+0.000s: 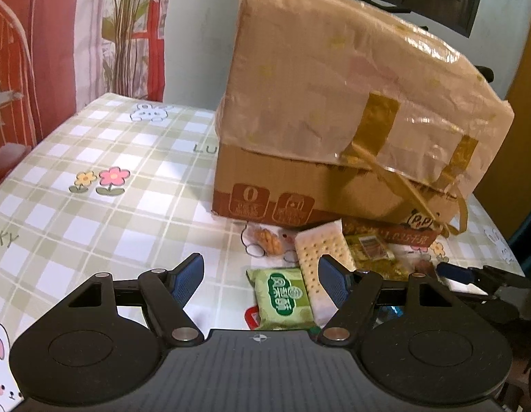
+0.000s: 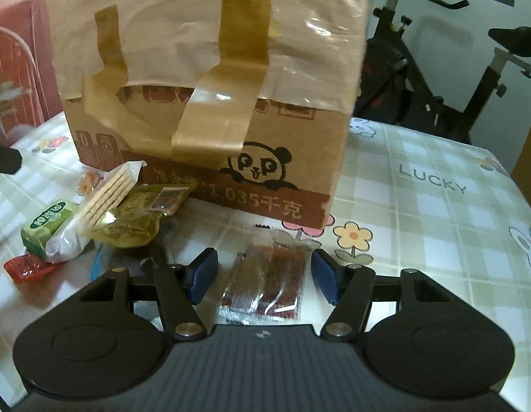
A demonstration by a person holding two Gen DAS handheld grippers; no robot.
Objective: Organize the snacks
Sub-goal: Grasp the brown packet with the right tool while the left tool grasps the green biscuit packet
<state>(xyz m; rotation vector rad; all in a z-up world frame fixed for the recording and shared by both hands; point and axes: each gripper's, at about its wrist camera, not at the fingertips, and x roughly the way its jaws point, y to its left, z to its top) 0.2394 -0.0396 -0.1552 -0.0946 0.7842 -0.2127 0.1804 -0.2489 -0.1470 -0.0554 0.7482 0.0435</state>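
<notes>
A taped cardboard box point(image 1: 334, 130) with a panda print point(image 2: 210, 103) stands on the checked tablecloth. Snacks lie in front of it: a green packet point(image 1: 284, 298) point(image 2: 47, 225), a cracker pack point(image 1: 325, 257) point(image 2: 97, 206), an olive-green pouch point(image 1: 375, 254) point(image 2: 138, 219), a small orange snack point(image 1: 267, 240) point(image 2: 88, 180), a red candy point(image 2: 26, 267). My left gripper point(image 1: 262, 279) is open, its fingers either side of the green packet and cracker pack. My right gripper point(image 2: 265, 274) is open around a clear packet of dark red strips point(image 2: 265, 285).
The tablecloth point(image 1: 93, 189) carries flower and rabbit prints and the word LUCKY point(image 2: 433, 182). An exercise bike point(image 2: 437, 79) stands behind the table on the right. A red patterned curtain point(image 1: 76, 34) hangs at the far left. My right gripper shows in the left wrist view point(image 1: 471, 274).
</notes>
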